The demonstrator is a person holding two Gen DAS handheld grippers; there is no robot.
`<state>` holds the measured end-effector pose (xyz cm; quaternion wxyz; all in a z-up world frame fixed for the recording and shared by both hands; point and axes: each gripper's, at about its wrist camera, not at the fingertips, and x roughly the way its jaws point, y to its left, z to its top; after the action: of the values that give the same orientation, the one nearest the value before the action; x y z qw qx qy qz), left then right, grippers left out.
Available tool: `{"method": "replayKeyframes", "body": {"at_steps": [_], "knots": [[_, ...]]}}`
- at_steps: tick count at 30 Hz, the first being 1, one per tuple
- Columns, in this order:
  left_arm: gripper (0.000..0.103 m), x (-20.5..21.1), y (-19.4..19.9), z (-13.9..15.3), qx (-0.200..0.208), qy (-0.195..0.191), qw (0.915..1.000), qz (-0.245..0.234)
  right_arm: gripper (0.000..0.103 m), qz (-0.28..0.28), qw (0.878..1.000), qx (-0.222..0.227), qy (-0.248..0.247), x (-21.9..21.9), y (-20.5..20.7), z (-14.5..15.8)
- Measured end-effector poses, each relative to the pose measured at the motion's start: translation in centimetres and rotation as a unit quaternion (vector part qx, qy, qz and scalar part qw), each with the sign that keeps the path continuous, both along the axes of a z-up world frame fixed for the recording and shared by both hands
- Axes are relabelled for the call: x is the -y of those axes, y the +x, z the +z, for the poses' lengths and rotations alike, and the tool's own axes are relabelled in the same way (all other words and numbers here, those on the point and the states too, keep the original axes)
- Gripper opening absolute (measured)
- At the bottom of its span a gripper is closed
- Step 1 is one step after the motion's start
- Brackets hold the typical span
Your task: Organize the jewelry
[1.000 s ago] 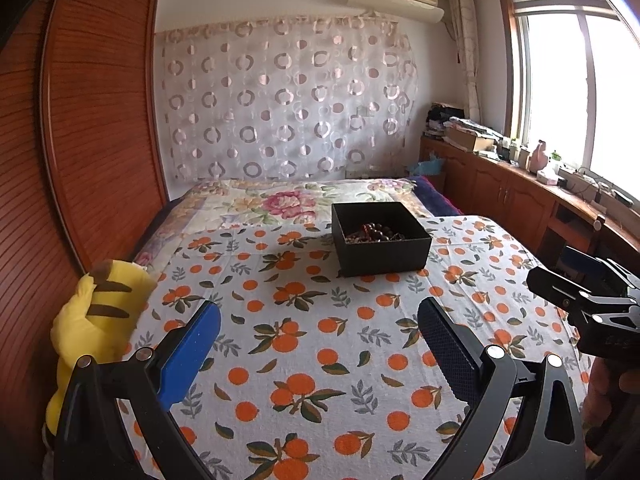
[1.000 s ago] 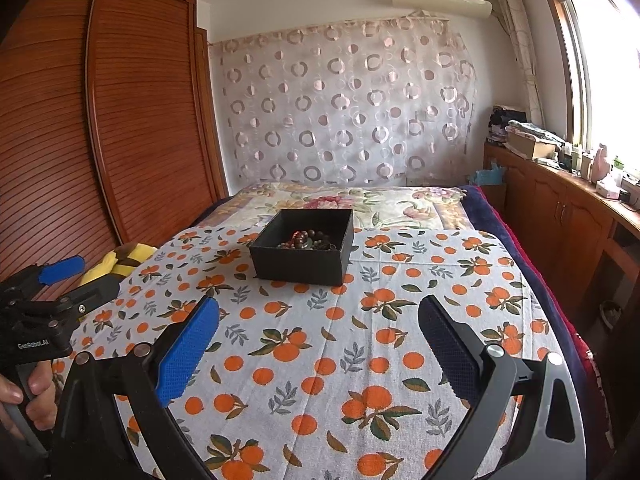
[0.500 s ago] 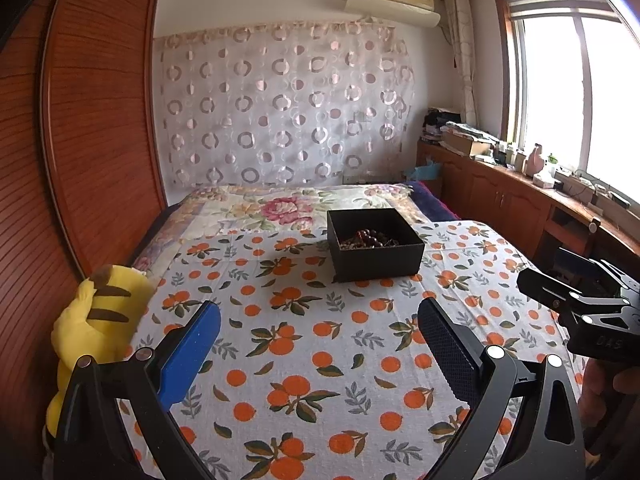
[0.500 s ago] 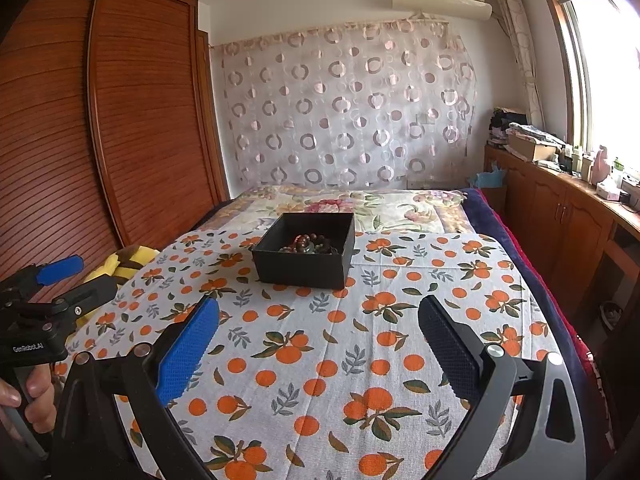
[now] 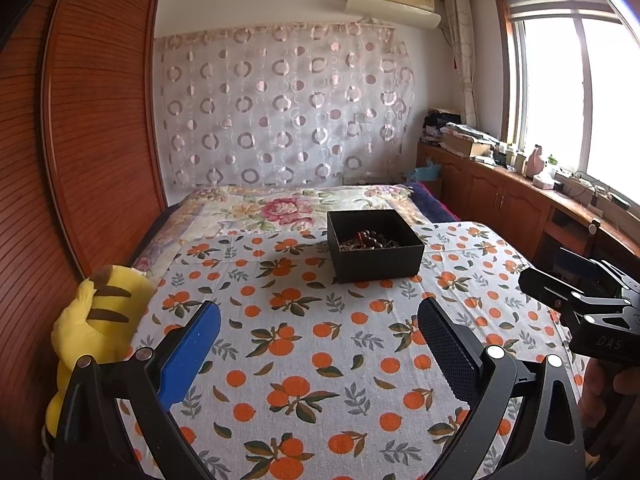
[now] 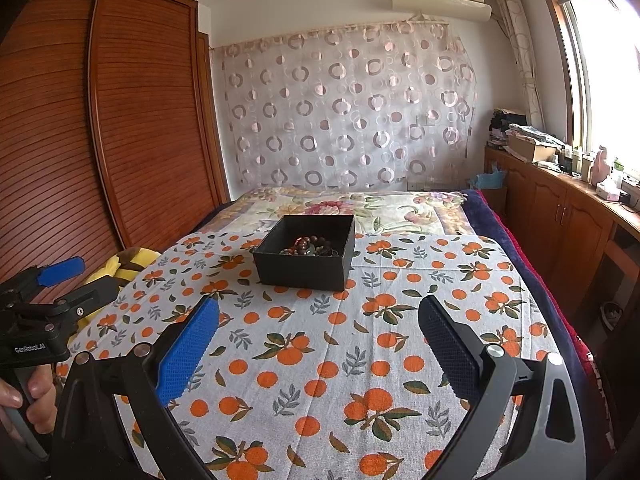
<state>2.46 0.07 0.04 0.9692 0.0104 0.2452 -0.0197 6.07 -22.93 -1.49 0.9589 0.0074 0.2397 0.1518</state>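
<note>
A black open box sits on the orange-print cloth over the bed, with dark beaded jewelry heaped inside. My left gripper hangs open well short of the box, nothing between its fingers. My right gripper is likewise open and empty, some way back from the box. The right gripper's body shows at the right edge of the left wrist view. At the left edge of the right wrist view a hand holds the left gripper's body.
A yellow striped plush toy lies at the bed's left edge beside a wooden wardrobe. A floral quilt covers the far bed. Wooden cabinets with clutter run under the window on the right.
Both grippers have pulled back and tilted up a little, so the box looks smaller and farther off. Both stay open and empty.
</note>
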Motion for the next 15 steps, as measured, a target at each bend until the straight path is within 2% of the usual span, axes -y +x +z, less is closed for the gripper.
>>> {"method": "replayKeyframes", "body": {"at_steps": [15], "knots": [[0.095,-0.01,-0.02,-0.05,0.000,0.000,1.0000,0.000,0.100,0.000,1.000,0.000,0.001,-0.07,0.05,0.38]]}}
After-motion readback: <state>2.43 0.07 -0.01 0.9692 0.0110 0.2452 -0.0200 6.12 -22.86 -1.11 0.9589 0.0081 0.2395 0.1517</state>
